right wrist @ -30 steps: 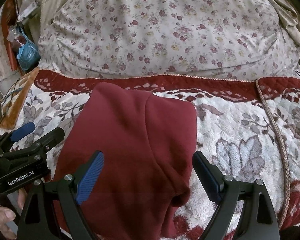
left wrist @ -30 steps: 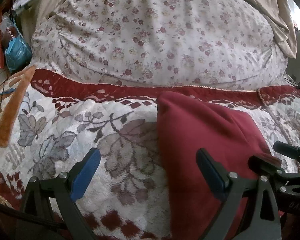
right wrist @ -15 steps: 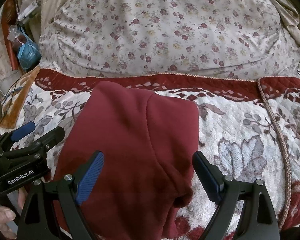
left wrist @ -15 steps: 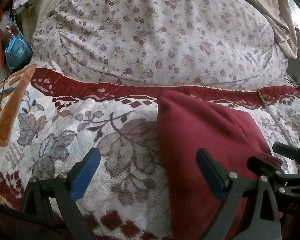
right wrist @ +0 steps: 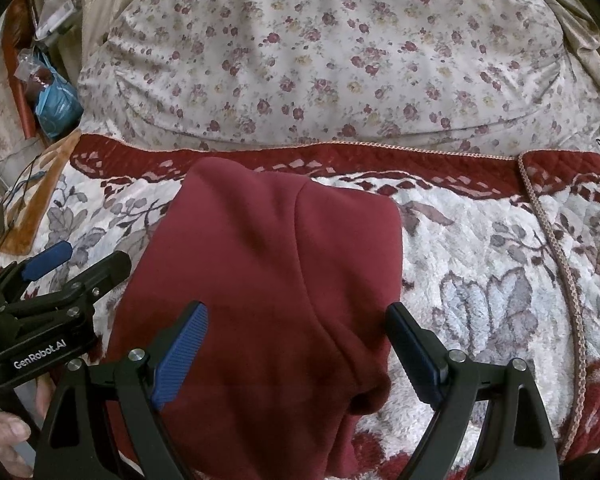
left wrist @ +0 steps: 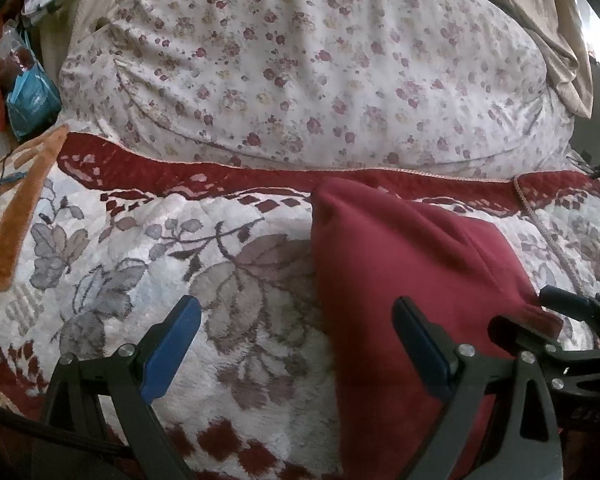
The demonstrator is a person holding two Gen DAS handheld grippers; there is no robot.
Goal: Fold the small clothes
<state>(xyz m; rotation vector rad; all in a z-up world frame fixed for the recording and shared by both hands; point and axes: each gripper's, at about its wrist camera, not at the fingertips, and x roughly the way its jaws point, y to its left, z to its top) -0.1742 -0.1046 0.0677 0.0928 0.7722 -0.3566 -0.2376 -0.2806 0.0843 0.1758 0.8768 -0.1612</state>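
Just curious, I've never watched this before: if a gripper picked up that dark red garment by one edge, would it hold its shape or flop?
The garment would probably flop: it lies in soft rounded folds, following the blanket beneath. It looks thickish, like fleece, so likely drapes heavily. On plush fabric it would probably drag and bunch rather than slide.

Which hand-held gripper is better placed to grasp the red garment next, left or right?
Probably right: the right hand-held gripper is open directly over the garment. The left hand-held gripper is open mostly over the blanket.
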